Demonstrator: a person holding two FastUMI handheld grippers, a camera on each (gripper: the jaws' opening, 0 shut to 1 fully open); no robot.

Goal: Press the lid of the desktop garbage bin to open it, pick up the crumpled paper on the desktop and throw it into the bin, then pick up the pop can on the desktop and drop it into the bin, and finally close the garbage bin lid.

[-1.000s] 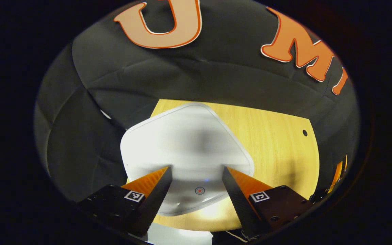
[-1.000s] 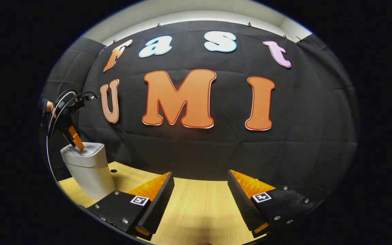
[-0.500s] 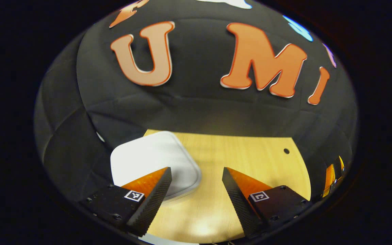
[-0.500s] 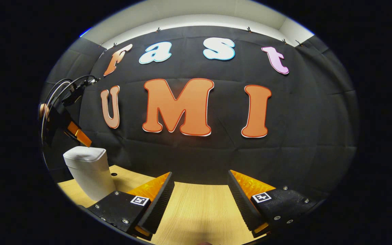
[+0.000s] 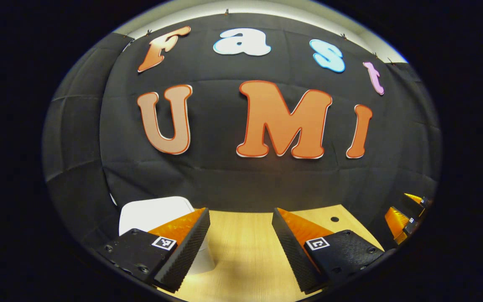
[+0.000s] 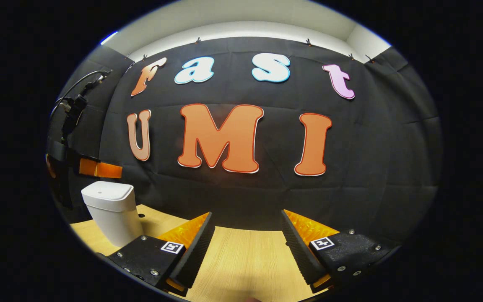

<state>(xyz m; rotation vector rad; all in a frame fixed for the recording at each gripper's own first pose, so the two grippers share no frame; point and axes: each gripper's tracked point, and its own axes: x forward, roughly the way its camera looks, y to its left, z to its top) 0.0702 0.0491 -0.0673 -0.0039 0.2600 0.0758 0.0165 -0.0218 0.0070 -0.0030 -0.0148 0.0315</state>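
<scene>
My left gripper (image 5: pixel 240 220) hung level above the wooden desktop (image 5: pixel 245 256), jaws apart and holding nothing, with the white garbage bin (image 5: pixel 149 212) just behind its left finger. My right gripper (image 6: pixel 247 222) was likewise spread and empty; from it the bin (image 6: pixel 111 209) stood lid-down, far left, below my other gripper (image 6: pixel 99 170).

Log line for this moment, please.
bin: lid shut | left hand-held gripper: open, empty | right hand-held gripper: open, empty

White garbage bin (image 6: pixel 111 212): upright on tabletop (image 6: pixel 241 260), near its back left corner, just before black cloth wall. Lid (image 6: pixel 106 191) shut, flat, rounded corners. Small dark hole in tabletop just beside bin's base.
</scene>
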